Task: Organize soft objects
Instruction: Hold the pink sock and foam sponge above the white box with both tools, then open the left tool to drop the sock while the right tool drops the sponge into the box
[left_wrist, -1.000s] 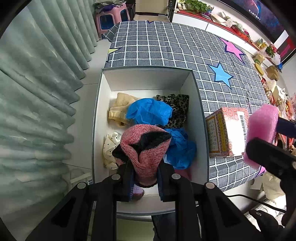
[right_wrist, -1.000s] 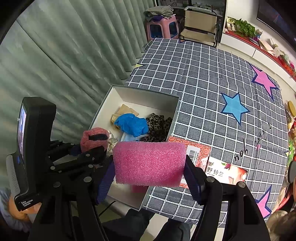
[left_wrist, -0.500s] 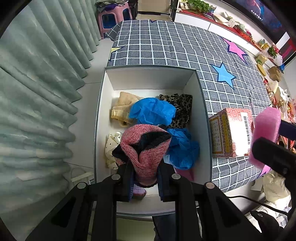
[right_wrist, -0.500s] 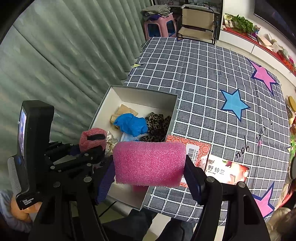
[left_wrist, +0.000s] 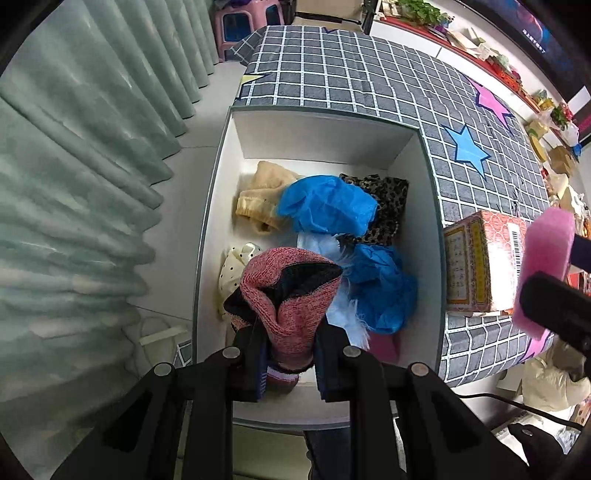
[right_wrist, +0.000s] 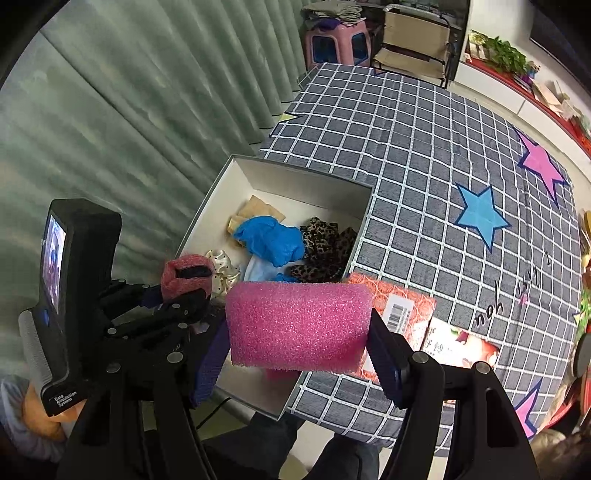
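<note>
The fingers of the left gripper (left_wrist: 288, 354) are closed nearly together, clamping a pink knitted sock (left_wrist: 291, 295) with a dark lining; the sock stands up out of the grip and hangs above the near end of the open white box (left_wrist: 321, 136). The fingers of the right gripper (right_wrist: 299, 347) stand moderately wide, pressed against the two ends of a pink foam block (right_wrist: 299, 325), which is held level above the near right corner of the box.

The box sits at the near left corner of the table (right_wrist: 424, 147), which is covered by a grey checked cloth with blue and pink stars. Inside the box lie:
- a beige knitted piece (left_wrist: 258, 199) at the far left;
- a blue plastic cover (left_wrist: 328, 206) beside it, partly overlapping it;
- a leopard-print cloth (left_wrist: 391, 199) against the right wall;
- a second blue plastic cover (left_wrist: 384, 288) nearer, on the right;
- a cream dotted cloth (left_wrist: 231, 269) by the left wall, partly behind the sock.

A red patterned carton (left_wrist: 480, 258) with a barcode label rests on the table, just beside the box's right wall. Green curtains (left_wrist: 85, 166) hang beyond the table's left edge.
</note>
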